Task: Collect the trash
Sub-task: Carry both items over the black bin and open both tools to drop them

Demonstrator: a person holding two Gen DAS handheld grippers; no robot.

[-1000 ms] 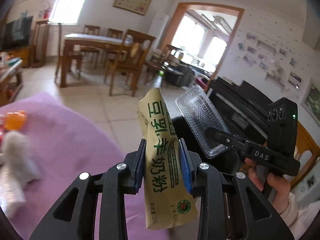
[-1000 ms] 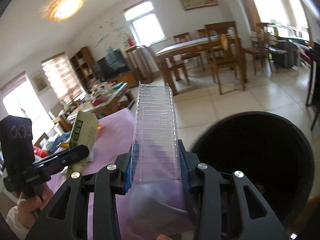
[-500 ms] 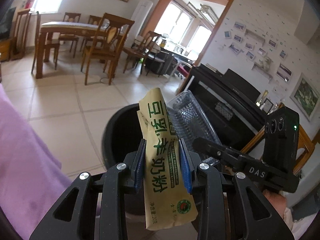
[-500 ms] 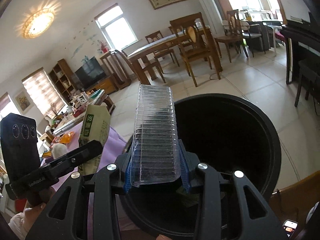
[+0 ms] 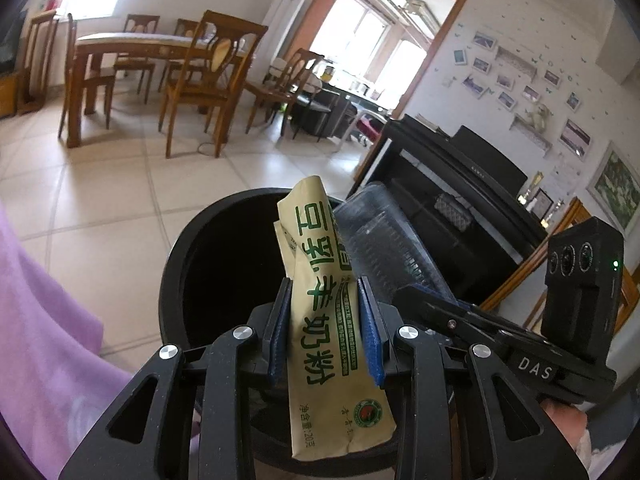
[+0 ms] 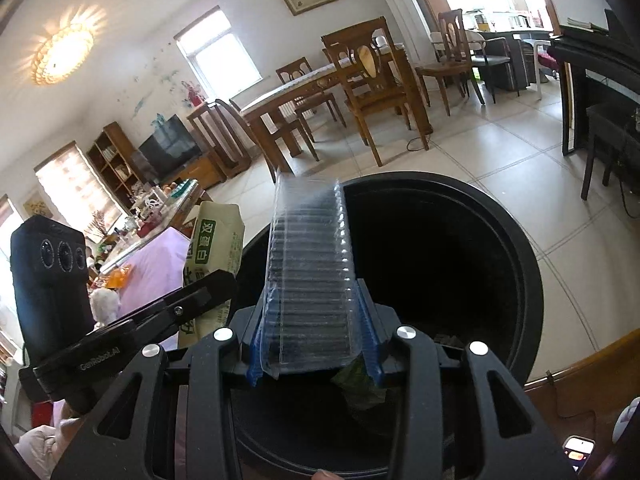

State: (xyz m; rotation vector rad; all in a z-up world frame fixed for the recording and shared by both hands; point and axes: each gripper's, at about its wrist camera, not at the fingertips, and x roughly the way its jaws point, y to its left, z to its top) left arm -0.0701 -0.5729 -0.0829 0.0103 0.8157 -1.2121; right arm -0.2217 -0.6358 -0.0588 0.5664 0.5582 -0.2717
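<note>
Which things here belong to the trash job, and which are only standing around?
Job: yellow packet in left gripper; clear plastic tray in right gripper; black bin.

Only around: dining table, chairs, piano, purple cloth.

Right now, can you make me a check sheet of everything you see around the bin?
Surface: tiled floor; purple cloth at the left edge.
Job's things: yellow-green packet, clear plastic tray, both above the black bin.
Clutter: green scrap in the bin.
Grippers: left gripper jaws shut on the packet; right gripper jaws shut on the tray.
Cables: cord on the floor by the chairs.
Surroundings: dining table, piano.
</note>
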